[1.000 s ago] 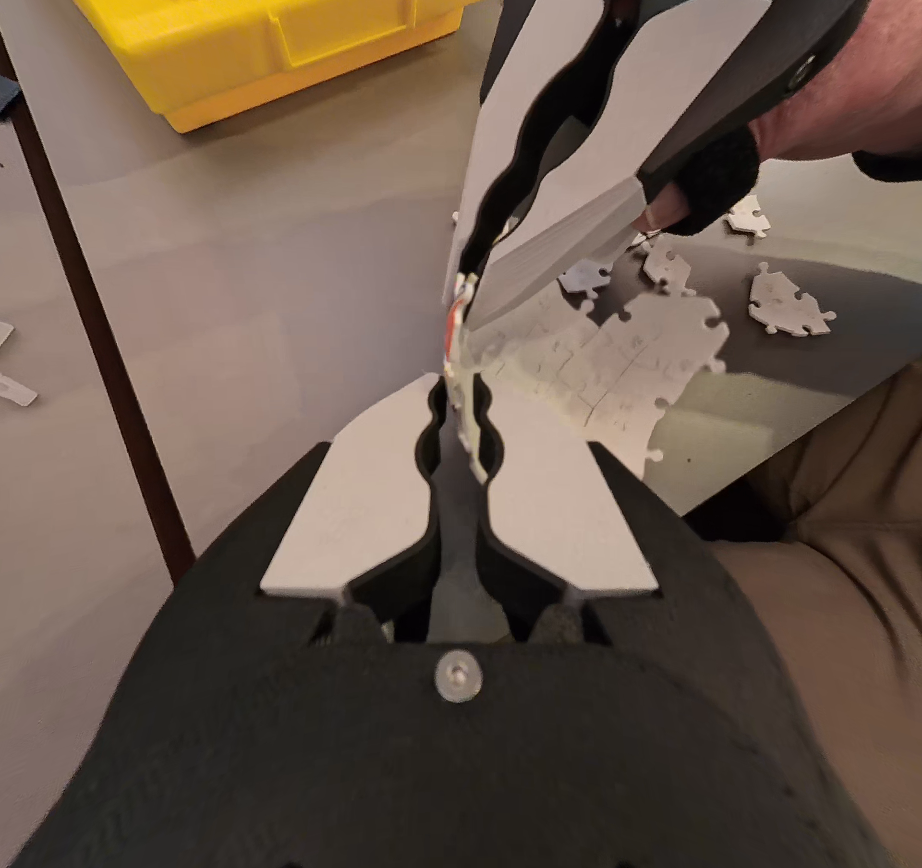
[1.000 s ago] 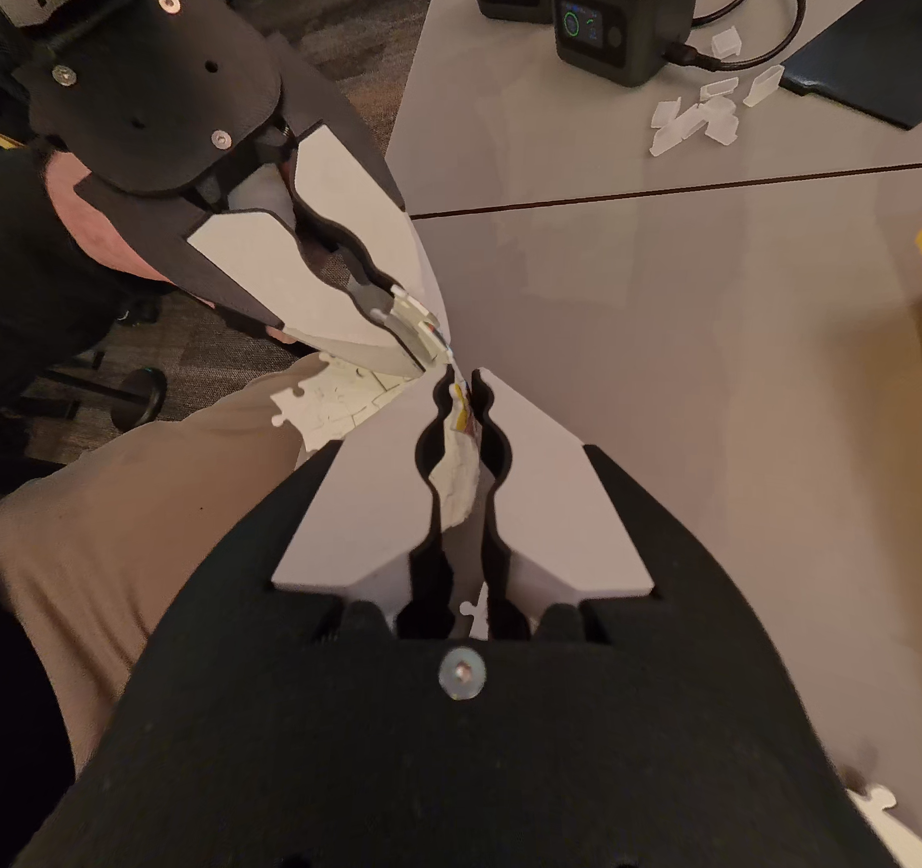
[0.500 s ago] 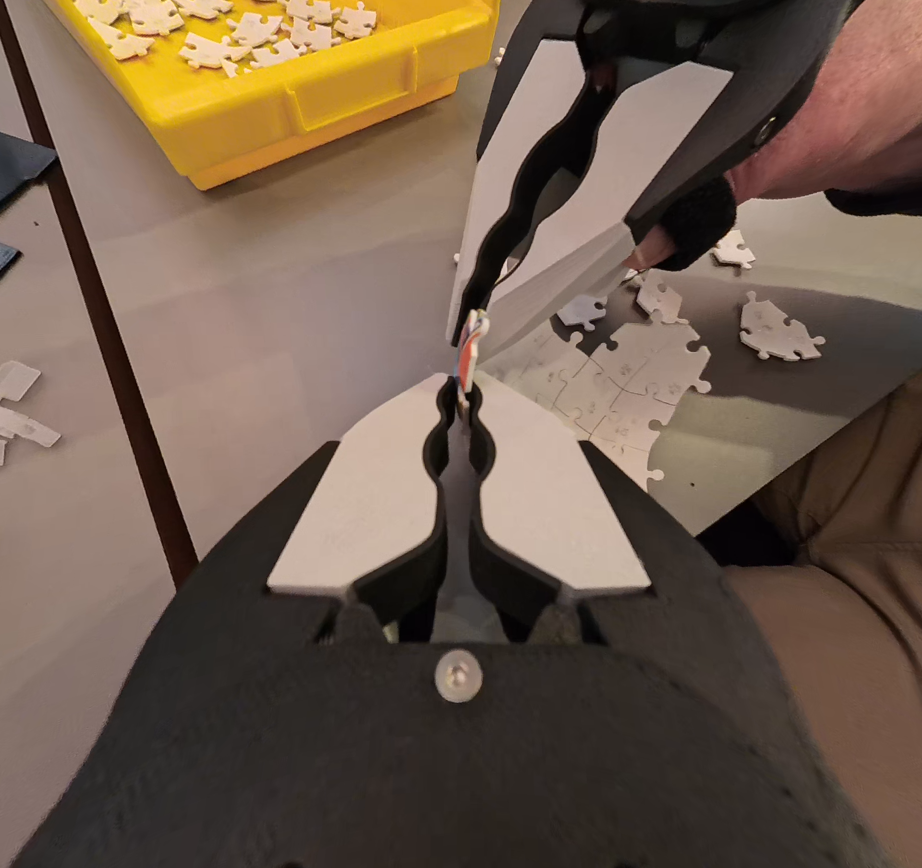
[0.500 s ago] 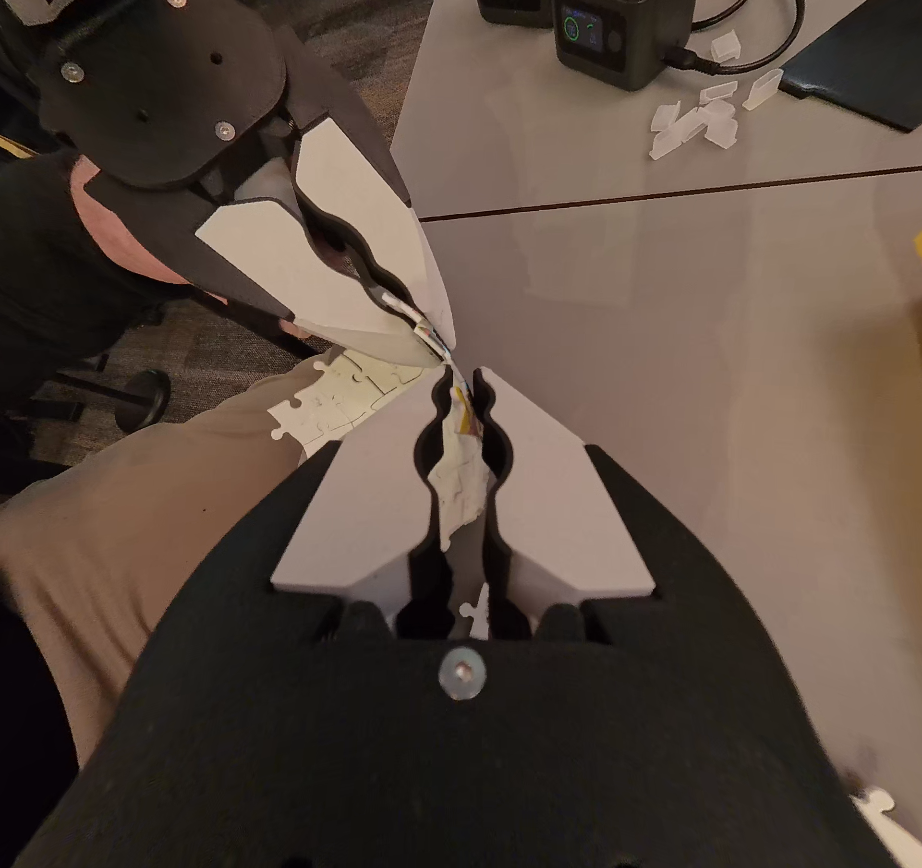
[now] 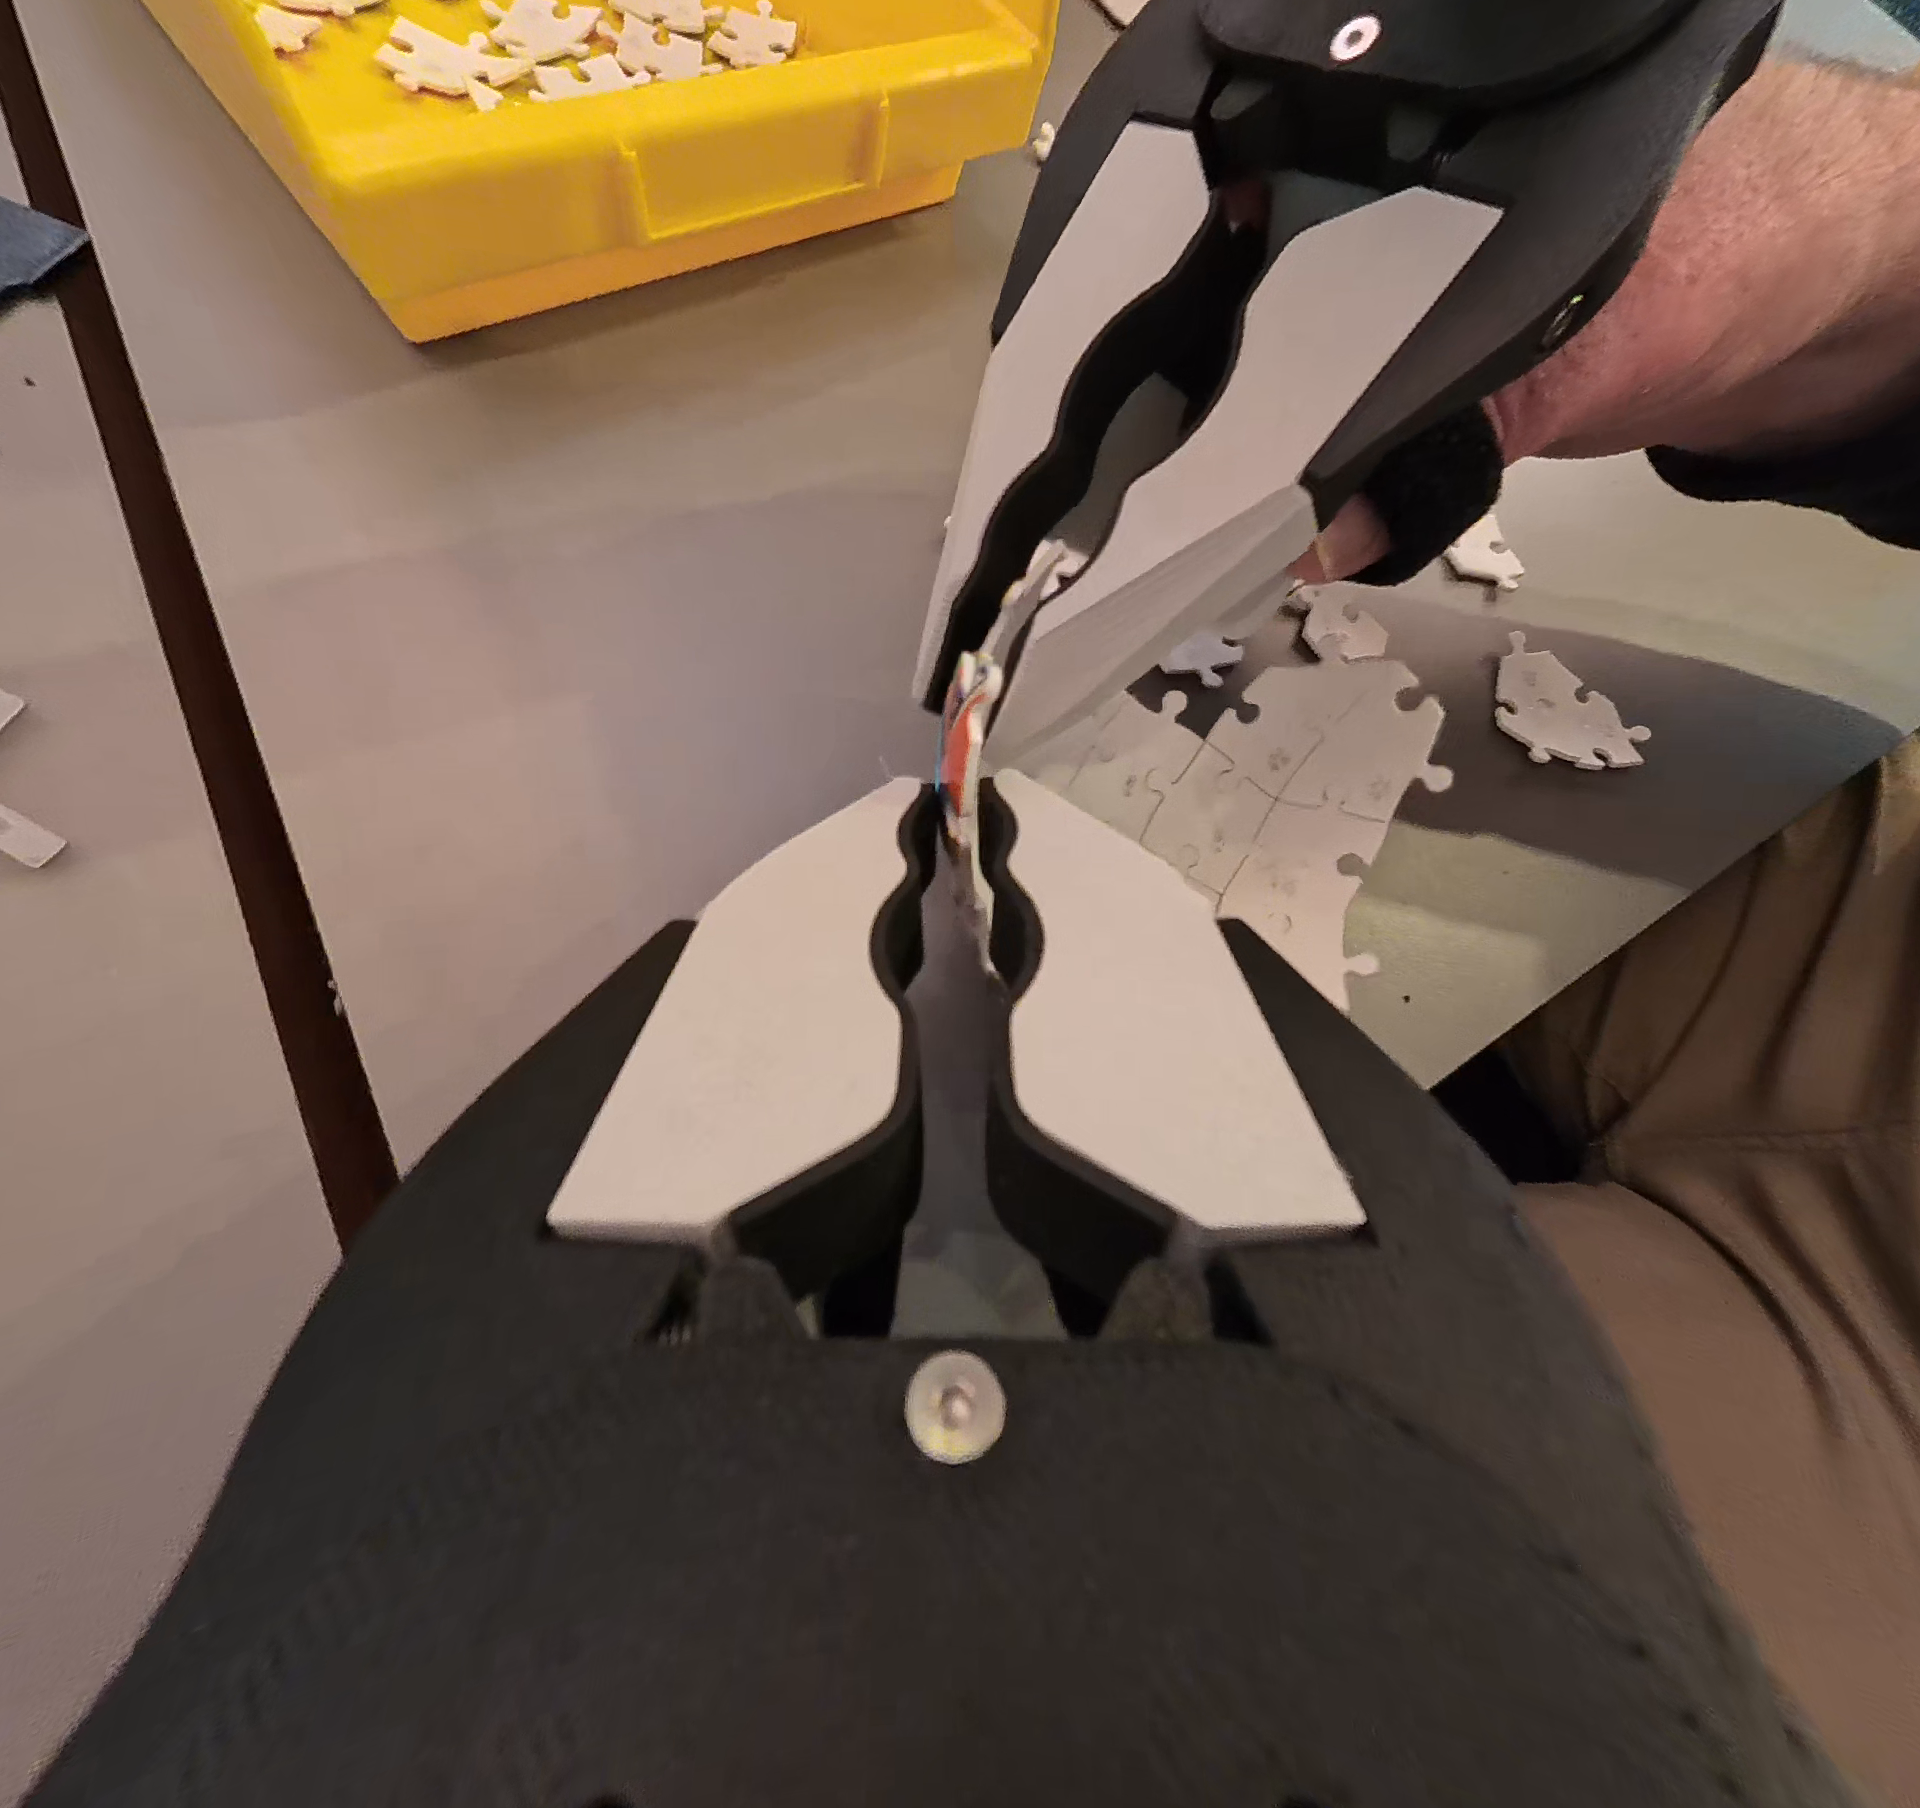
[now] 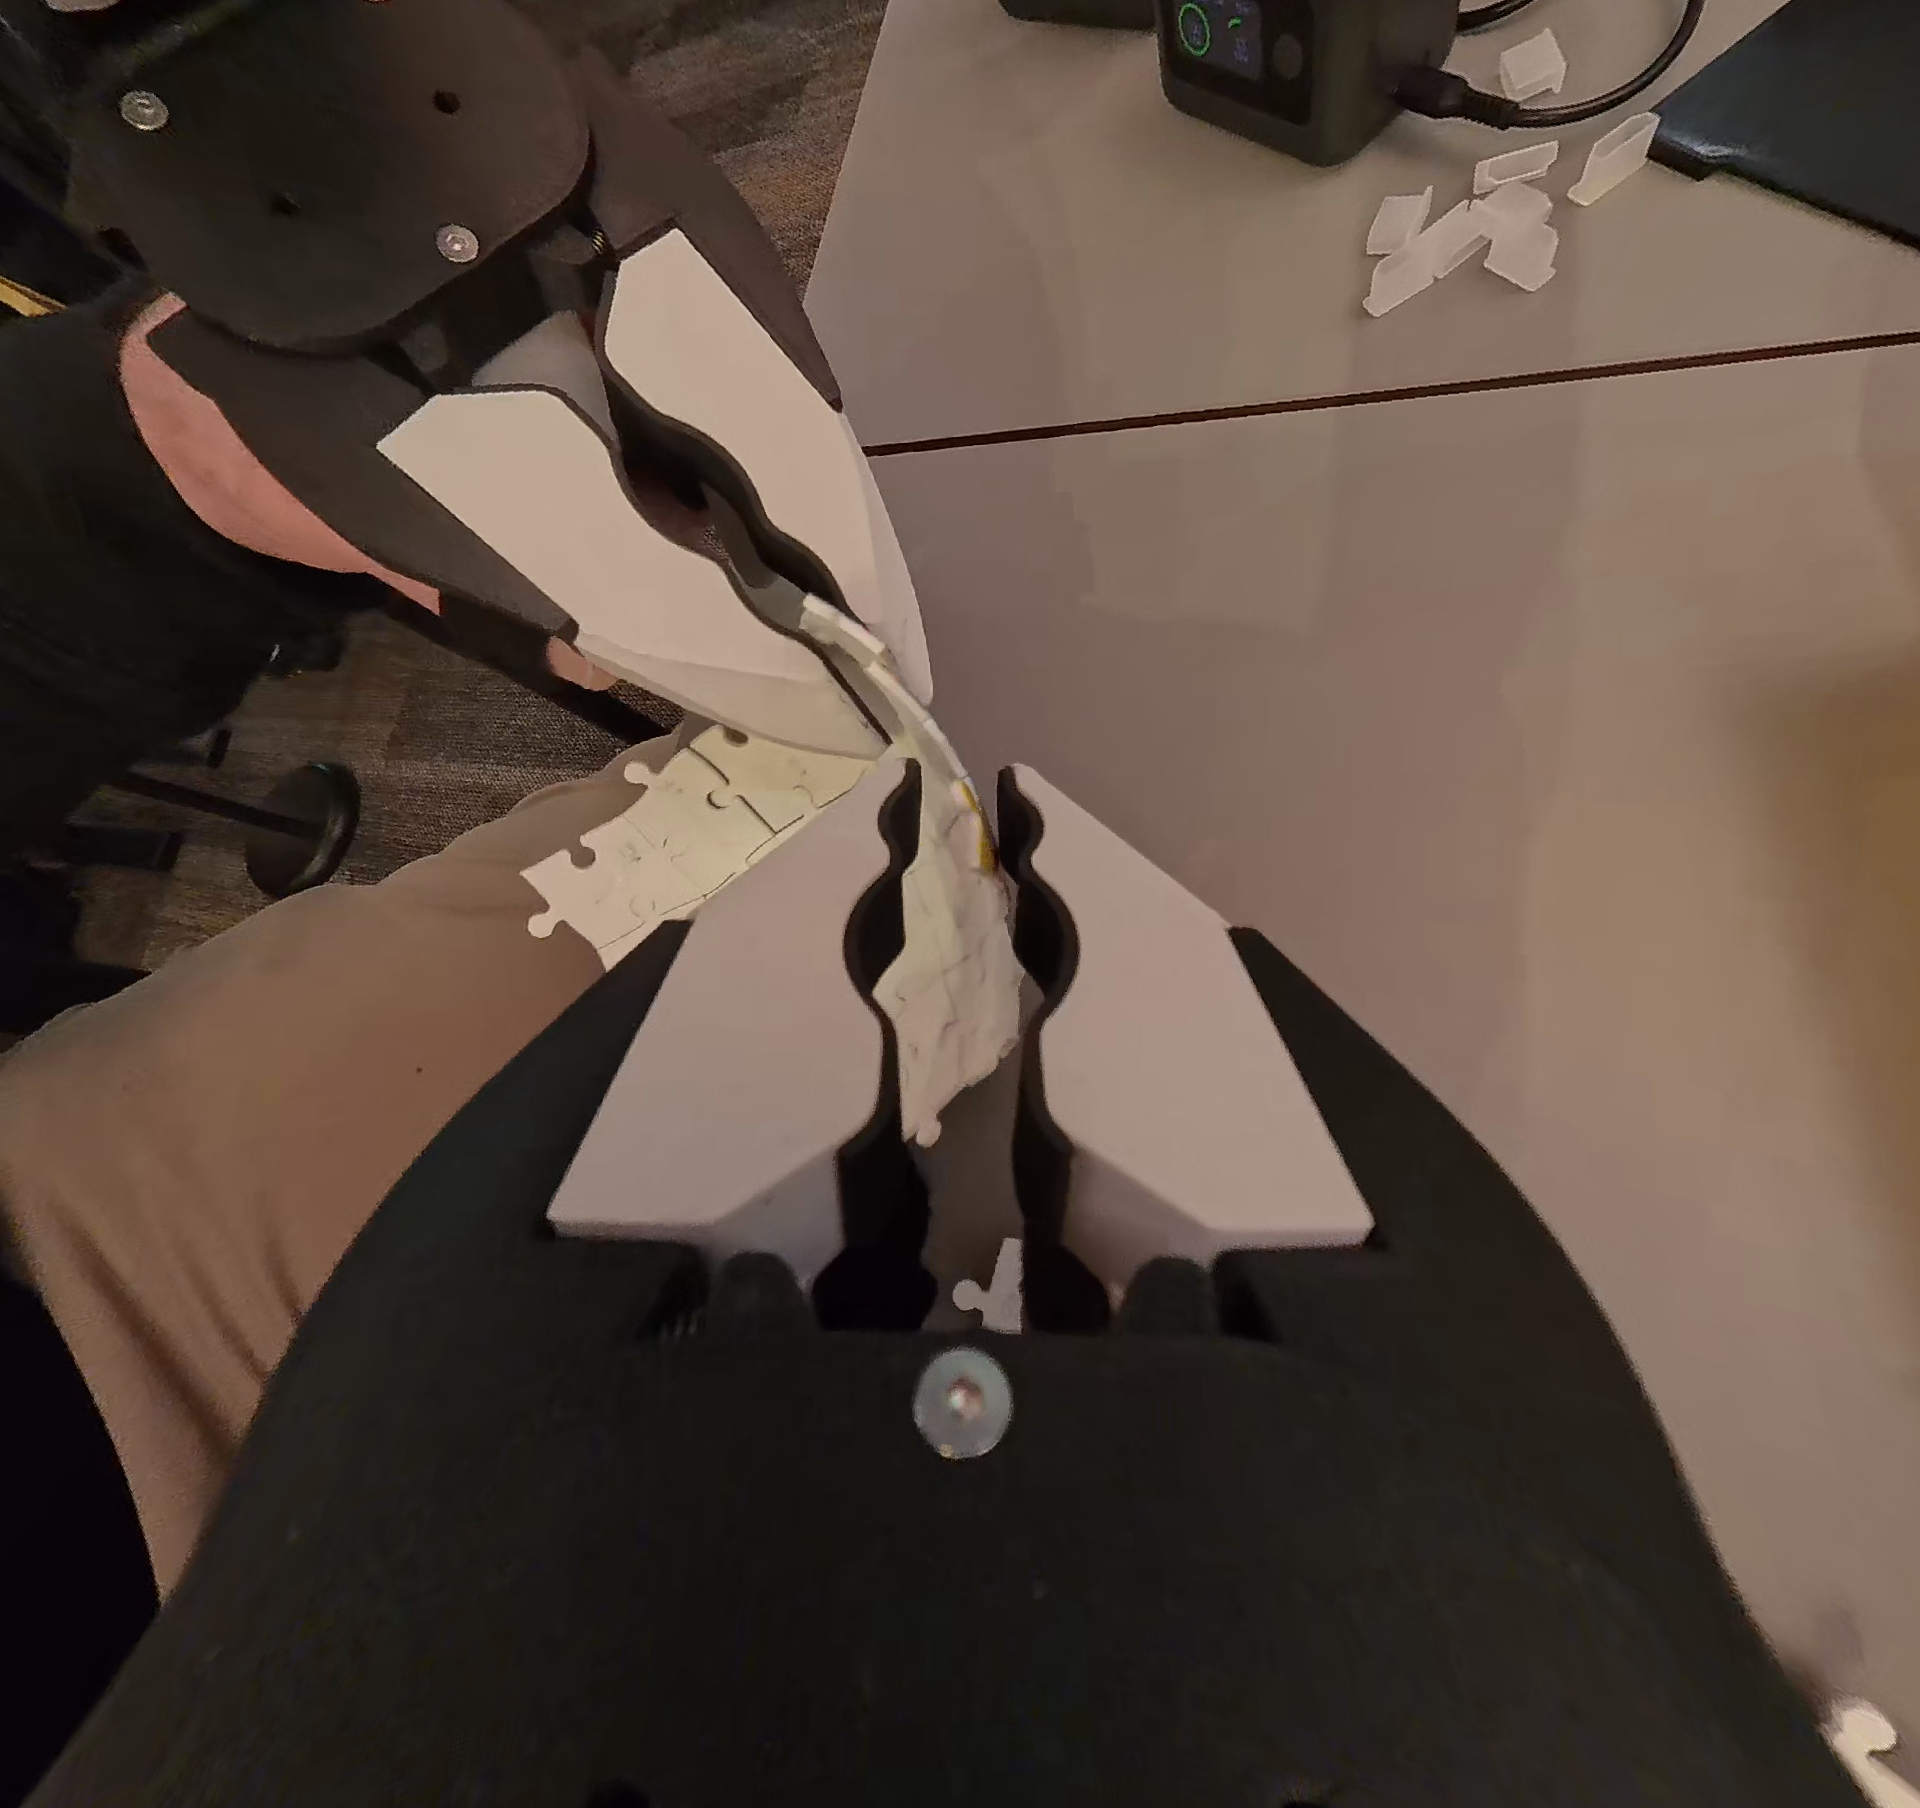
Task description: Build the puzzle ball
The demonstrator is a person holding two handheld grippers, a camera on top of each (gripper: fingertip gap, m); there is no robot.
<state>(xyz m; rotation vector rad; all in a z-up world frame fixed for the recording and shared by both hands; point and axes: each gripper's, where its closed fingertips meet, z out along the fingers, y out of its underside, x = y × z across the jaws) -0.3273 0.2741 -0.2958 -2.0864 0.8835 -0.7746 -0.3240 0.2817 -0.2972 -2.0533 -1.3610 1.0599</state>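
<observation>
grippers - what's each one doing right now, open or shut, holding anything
left gripper: shut on a curved puzzle piece.
right gripper: shut on a joined puzzle section.

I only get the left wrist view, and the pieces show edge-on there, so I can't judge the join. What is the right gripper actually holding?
Observer: The right gripper is shut on a curved section of joined pieces. Its white back is showing, and it reaches well down between the fingers.
Operator: And my own piece, how does it sit?
Observer: The left gripper pinches a curved white piece, whose free end meets the section's top edge at the right gripper's tips.
Operator: Anything farther out on the table?
Observer: Two dark cube devices with lit screens stand at the far end.
</observation>
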